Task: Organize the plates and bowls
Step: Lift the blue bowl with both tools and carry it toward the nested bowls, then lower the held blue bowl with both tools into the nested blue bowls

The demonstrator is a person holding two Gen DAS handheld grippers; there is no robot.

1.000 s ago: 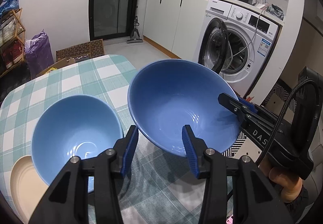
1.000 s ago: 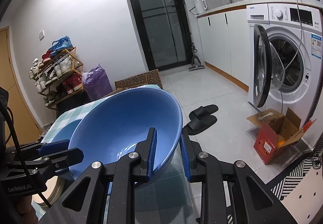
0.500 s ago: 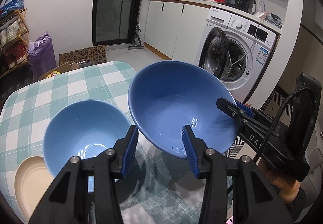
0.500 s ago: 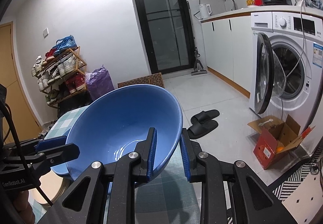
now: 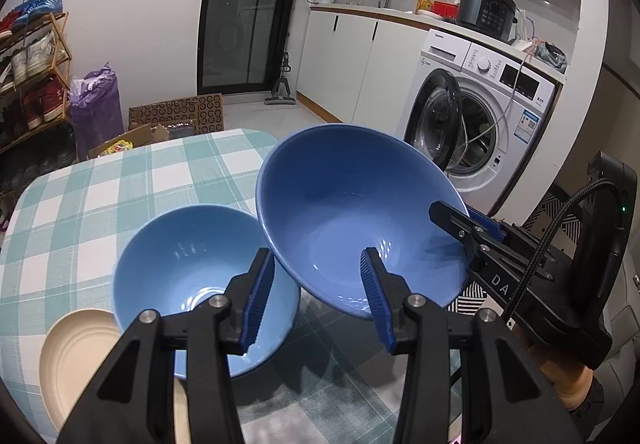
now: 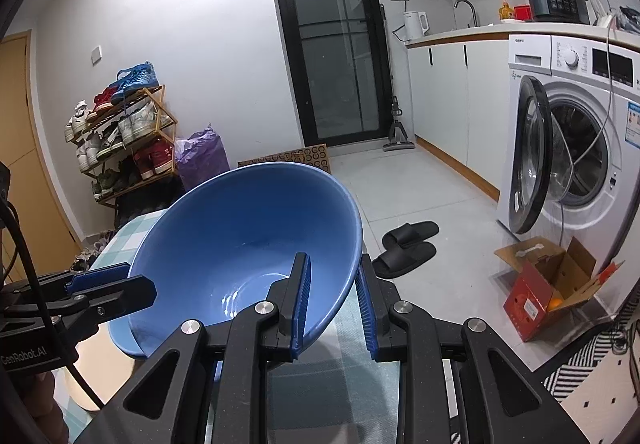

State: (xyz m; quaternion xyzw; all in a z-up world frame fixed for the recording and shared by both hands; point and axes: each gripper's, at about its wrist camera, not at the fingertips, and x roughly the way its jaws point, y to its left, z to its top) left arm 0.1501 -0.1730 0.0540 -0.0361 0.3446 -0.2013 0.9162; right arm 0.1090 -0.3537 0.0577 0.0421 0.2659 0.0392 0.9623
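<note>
1. At the near edge of the left view, the left gripper stood with its blue pads apart and nothing pinched; the big bowl's underside showed in the gap beyond them.
2. In the right view, the right gripper was pinching the near rim of the big bowl, one pad inside the wall and one outside.
3. That bowl, dark blue, hung tilted above the table, clear of the cloth, with only a wet shine at its bottom.
4. Just beside it to the left sat the small bowl, lighter blue, upright and bare inside, resting on the edge of a cream plate. Nothing lay on the plate's bare part.
5. The table wore a green-and-white check cloth.
6. On the floor beyond, a red carton stood open with something orange inside.
7. Farther off, the washer had its door swung open, a hose trailing into the drum.
</note>
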